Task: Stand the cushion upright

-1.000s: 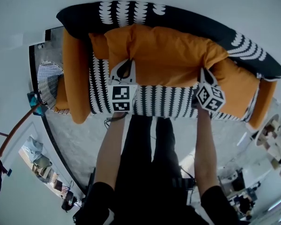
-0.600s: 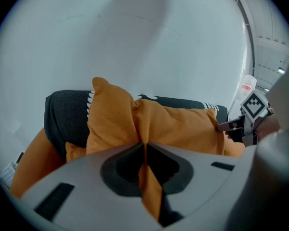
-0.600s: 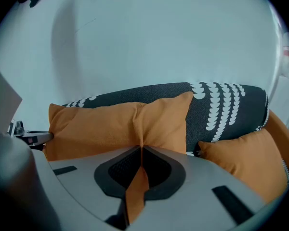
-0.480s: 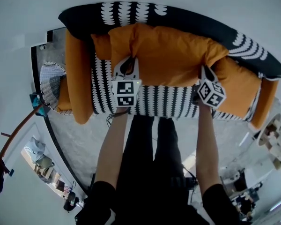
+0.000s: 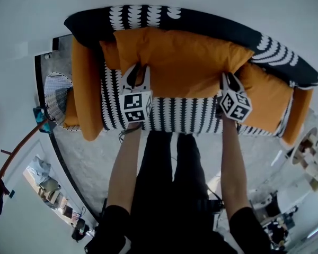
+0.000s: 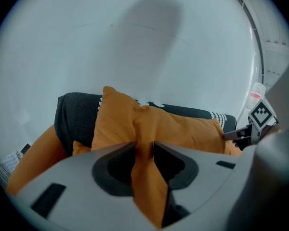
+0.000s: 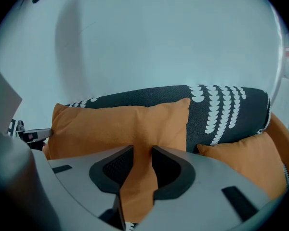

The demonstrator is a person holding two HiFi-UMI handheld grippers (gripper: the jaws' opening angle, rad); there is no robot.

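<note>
**Head view, from above.** The large orange fabric cushion (image 5: 185, 62) stands on its long edge in the middle of the sofa. Its far face rests against the dark backrest with white scale print (image 5: 217, 26), and its near lower edge sits on the black-and-white striped seat (image 5: 185, 115). My left gripper (image 5: 138, 70) meets that lower edge near the left corner, and my right gripper (image 5: 227, 78) meets it near the right corner. Both pairs of jaws have just been opening and stand apart, each with a loose fold of the orange cloth between them. An orange arm bolster (image 5: 87, 89) flanks the cushion on the left and a second orange pillow (image 5: 270, 97) on the right. A pale mesh basket (image 5: 55, 95) sits beyond the left arm. My black trousers (image 5: 164, 184) fill the near ground.

**Gripper views.** My grey jaw bodies hide the seat and the cushion's lower edge, which the head view shows. In return, these views show the cushion's near face rising upright before the backrest, with a white wall (image 6: 135, 42) behind it. The left gripper view also catches the right gripper's marker cube (image 6: 261, 113) at far right.
</note>
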